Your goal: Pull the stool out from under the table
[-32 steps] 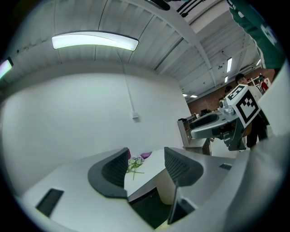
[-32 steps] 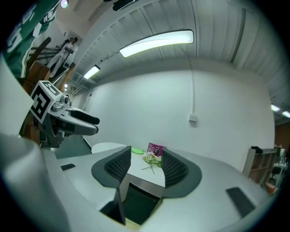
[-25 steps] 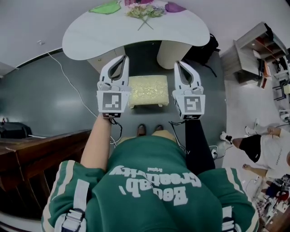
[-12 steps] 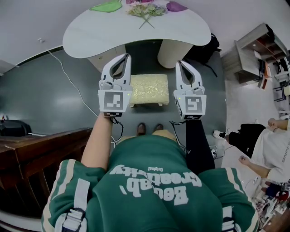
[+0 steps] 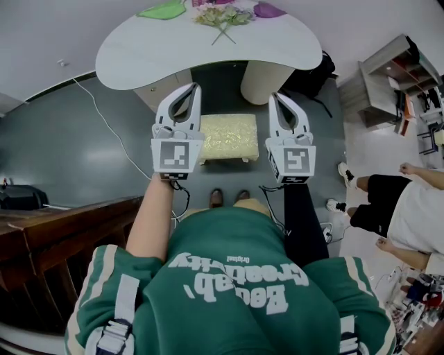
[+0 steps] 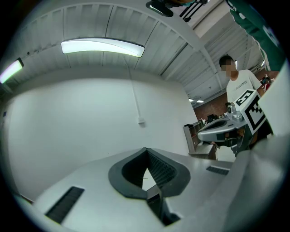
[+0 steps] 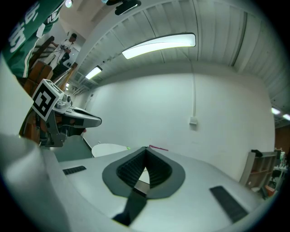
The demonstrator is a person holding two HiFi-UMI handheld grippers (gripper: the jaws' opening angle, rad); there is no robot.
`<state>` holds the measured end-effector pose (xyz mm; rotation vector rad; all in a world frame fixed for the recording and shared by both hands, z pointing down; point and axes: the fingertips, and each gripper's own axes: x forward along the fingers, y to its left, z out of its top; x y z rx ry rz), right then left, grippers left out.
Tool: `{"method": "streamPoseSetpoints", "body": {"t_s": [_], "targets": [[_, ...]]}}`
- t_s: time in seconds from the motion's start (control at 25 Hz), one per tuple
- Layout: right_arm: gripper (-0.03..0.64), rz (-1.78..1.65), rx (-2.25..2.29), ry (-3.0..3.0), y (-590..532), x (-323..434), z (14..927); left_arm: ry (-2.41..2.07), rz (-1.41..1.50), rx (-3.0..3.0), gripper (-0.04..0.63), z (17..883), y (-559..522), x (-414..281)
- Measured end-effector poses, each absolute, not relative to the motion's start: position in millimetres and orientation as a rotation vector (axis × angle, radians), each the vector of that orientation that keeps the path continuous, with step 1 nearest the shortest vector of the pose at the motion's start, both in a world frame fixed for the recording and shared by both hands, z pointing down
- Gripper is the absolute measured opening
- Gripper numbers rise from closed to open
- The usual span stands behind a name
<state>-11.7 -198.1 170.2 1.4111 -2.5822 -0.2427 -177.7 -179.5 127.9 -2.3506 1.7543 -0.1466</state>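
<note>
A low stool (image 5: 227, 136) with a pale yellow cushion stands on the dark floor in front of the white table (image 5: 159, 52), partly between its two pedestals. My left gripper (image 5: 195, 87) is held level above the stool's left side, jaws shut and empty. Over the stool's right side my right gripper (image 5: 272, 97) is also shut on nothing. In the left gripper view the shut left gripper (image 6: 146, 150) points at a bare white wall. The right gripper (image 7: 146, 149) in its own view faces the same wall, with the table's edge (image 7: 108, 148) low at left.
Flowers (image 5: 222, 16) and coloured mats lie on the table's far side. A dark wooden counter (image 5: 48, 236) runs along the left. A grey shelf unit (image 5: 388, 80) stands at right, and a person (image 5: 402, 215) crouches on the floor at the right. A cable (image 5: 104, 125) crosses the floor.
Both grippers have stayed where they were. The person at the right edge has shifted position.
</note>
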Motion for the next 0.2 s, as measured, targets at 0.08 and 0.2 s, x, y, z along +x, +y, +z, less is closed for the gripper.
{"method": "streamPoseSetpoints", "body": {"t_s": [0.08, 0.2], "targets": [[0.005, -0.242, 1.411, -2.582, -195.5, -12.1, 172.4, 1.756, -0.145, -2.348, 0.014, 129.6, -177.0, -178.9], [0.005, -0.241, 1.410, -2.582, -191.0, -13.2, 175.8, 1.759, -0.146, -2.347, 0.014, 133.1, -172.8, -181.0]]}}
